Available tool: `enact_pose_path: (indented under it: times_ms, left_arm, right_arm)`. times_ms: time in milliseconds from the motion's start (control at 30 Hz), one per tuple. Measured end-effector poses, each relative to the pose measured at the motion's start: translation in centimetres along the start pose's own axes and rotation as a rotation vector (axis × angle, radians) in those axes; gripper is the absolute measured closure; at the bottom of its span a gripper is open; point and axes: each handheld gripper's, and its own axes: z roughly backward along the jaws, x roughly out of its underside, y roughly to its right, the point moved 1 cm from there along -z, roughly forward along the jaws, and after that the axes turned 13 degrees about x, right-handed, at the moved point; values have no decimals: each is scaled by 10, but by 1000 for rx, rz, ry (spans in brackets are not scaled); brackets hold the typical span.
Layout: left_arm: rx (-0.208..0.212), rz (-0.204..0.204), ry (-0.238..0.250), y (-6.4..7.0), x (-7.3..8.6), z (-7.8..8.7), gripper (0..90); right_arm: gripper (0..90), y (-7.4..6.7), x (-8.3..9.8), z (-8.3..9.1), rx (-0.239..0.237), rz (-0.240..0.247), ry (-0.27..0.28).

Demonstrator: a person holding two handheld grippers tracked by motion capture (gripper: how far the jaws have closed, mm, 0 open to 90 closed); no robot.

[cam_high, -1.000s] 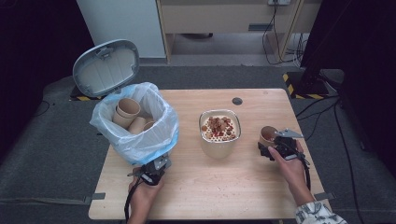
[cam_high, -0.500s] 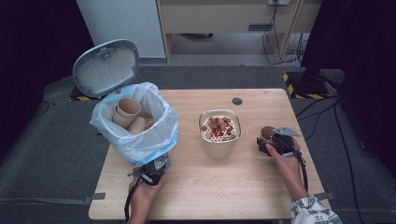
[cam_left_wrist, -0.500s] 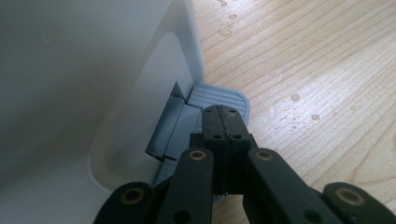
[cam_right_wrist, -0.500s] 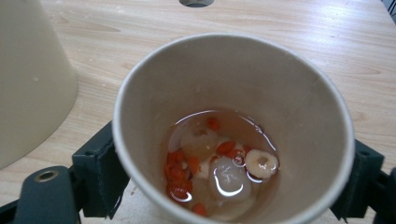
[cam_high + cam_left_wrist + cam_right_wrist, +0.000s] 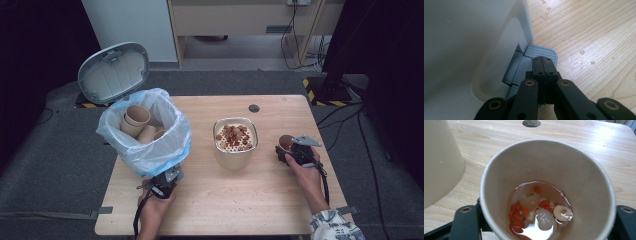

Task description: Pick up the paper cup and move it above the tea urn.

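A: Since the paper cup (image 5: 547,195) is held between the jaws of the right gripper (image 5: 289,152), which have just been closing on it, what could be spilled from here?

B: Liquid with red berries and pale fruit pieces is seen in the bottom of the cup. If the cup is squeezed too hard, its thin wall could be crushed and the contents pushed out onto the table (image 5: 260,200). If it is gripped too loosely, it could slip when lifted.

A: Where is the cup placed?

B: It is stood upright near the table's right edge, just beside the beige strainer pot (image 5: 235,142).

A: And the left gripper (image 5: 162,186)?

B: Its jaws are pressed fully together, with nothing held, and rested on the grey pedal (image 5: 541,53) at the foot of the lined bin (image 5: 145,135). Should the pedal be released early, the lid (image 5: 114,72) could be dropped shut.
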Motion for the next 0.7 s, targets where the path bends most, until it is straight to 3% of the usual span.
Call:
enact_pose_path:
  times_ms: [267,433,533,700]
  left_arm:
    - [0,0,0,0,0,0,896]
    - [-1,-1,-1,0,0,0,896]
    - [0,0,1,0,0,0,896]
    - [3,3,3,0,0,0,896]
  right_arm:
    - [324,3,-10,13,-13,64,40]
    - [327,6,-22,22,-45,104,64]
    - [330,9,-35,27,-65,153,78]
    - [331,12,-51,30,-75,201,81]
